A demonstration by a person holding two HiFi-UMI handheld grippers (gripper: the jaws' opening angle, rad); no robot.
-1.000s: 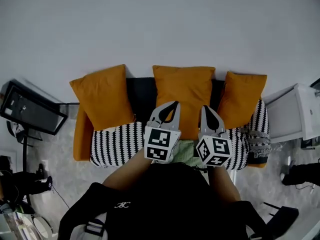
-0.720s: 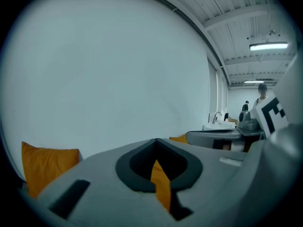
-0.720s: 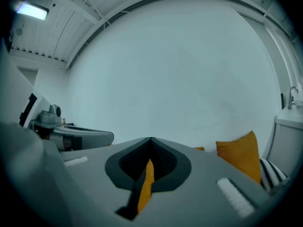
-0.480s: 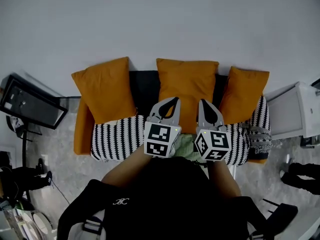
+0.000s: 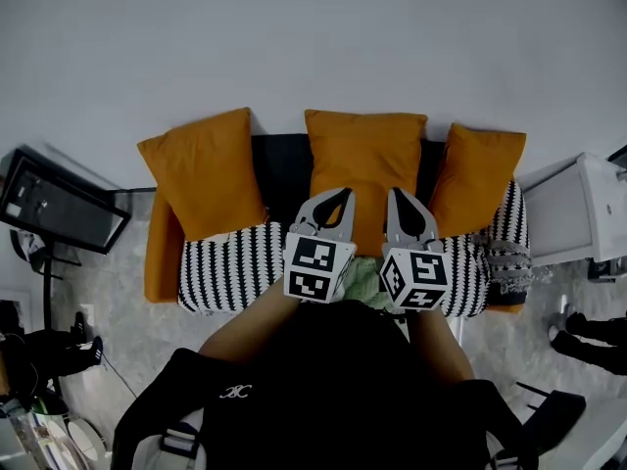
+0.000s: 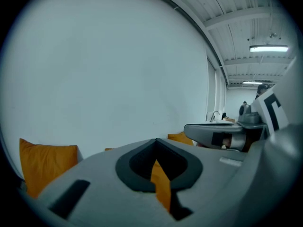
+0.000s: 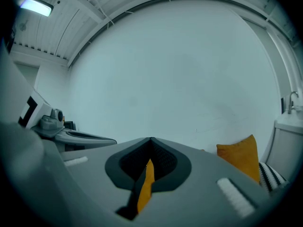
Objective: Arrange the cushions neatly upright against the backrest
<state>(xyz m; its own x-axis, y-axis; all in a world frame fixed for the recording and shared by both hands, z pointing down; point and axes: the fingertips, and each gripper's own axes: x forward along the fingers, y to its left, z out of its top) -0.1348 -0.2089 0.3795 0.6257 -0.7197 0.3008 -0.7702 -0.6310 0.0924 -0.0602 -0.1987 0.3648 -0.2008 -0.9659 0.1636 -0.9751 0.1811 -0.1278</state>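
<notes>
On the sofa (image 5: 230, 272), three orange cushions (image 5: 364, 164) stand against the backrest (image 5: 279, 169); the left gripper (image 5: 341, 196) and right gripper (image 5: 395, 194) are closed, empty.

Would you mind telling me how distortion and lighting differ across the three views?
Head view: fisheye curving toward the edges, even soft light, the middle cushion sharp. Left gripper view: round black vignette, cool bluish cast, a ceiling lamp glaring at upper right. Right gripper view: the same round frame and cast, a light strip bright at upper left.
</notes>
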